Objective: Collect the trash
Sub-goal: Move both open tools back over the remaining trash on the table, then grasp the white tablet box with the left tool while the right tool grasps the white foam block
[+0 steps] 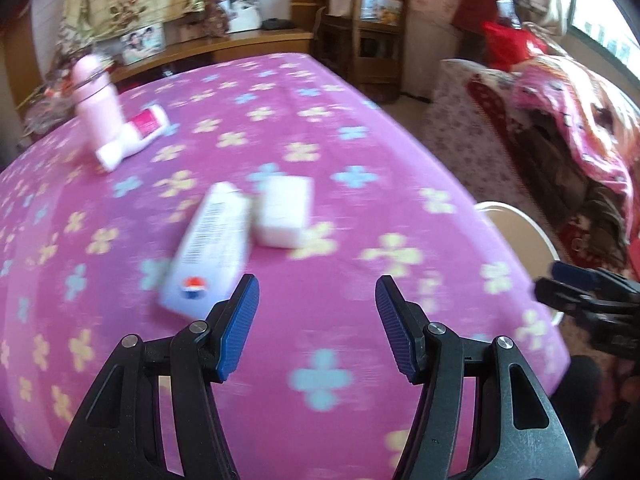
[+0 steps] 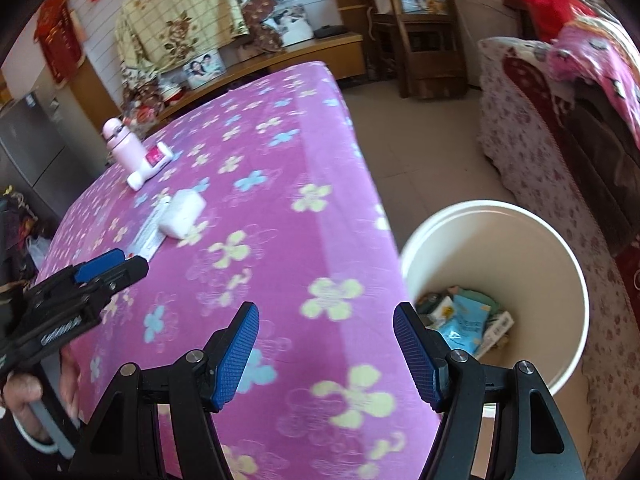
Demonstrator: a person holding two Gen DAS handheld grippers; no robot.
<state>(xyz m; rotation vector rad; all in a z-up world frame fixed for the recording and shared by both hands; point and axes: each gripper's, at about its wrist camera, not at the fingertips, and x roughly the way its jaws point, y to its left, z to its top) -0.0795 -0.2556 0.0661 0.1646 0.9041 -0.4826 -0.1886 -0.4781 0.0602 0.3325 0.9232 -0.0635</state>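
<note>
A: Status check. We have both grippers in view. The left gripper (image 1: 316, 300) has its fingers spread wide and grips nothing; it sits low over the desk (image 1: 360, 128) with its pink flowered cover. The right gripper (image 2: 326, 328) is equally wide open and empty, positioned at the desk edge beside the bin (image 2: 560, 248).

B: Confirmed. Where do we locate the trash?

A: Part of it is in the bin already: we see a blue packet (image 2: 466, 322) and other wrappers lying at the bottom. The bin stands on the floor, just beside the desk, on our right.

B: And what is left on the desk?

A: Four items. A flat white carton (image 1: 208, 252) with a barcode lies closest to the left gripper, just ahead of its left finger. A white block (image 1: 284, 212), possibly a tissue pack, touches the carton on the far side. Further back we see a white and red tube (image 1: 134, 136) lying flat, and a pink bottle (image 1: 94, 100) standing upright against it.

B: Do we count the bottle as trash?

A: We cannot tell from this view. It may be a drinking flask.

B: Our estimate of progress?

A: Partly done. We judge the carton the likely next pick, since the left gripper is open and nearest to it. The left view is blurred, so we treat finer detail as unconfirmed.
</note>
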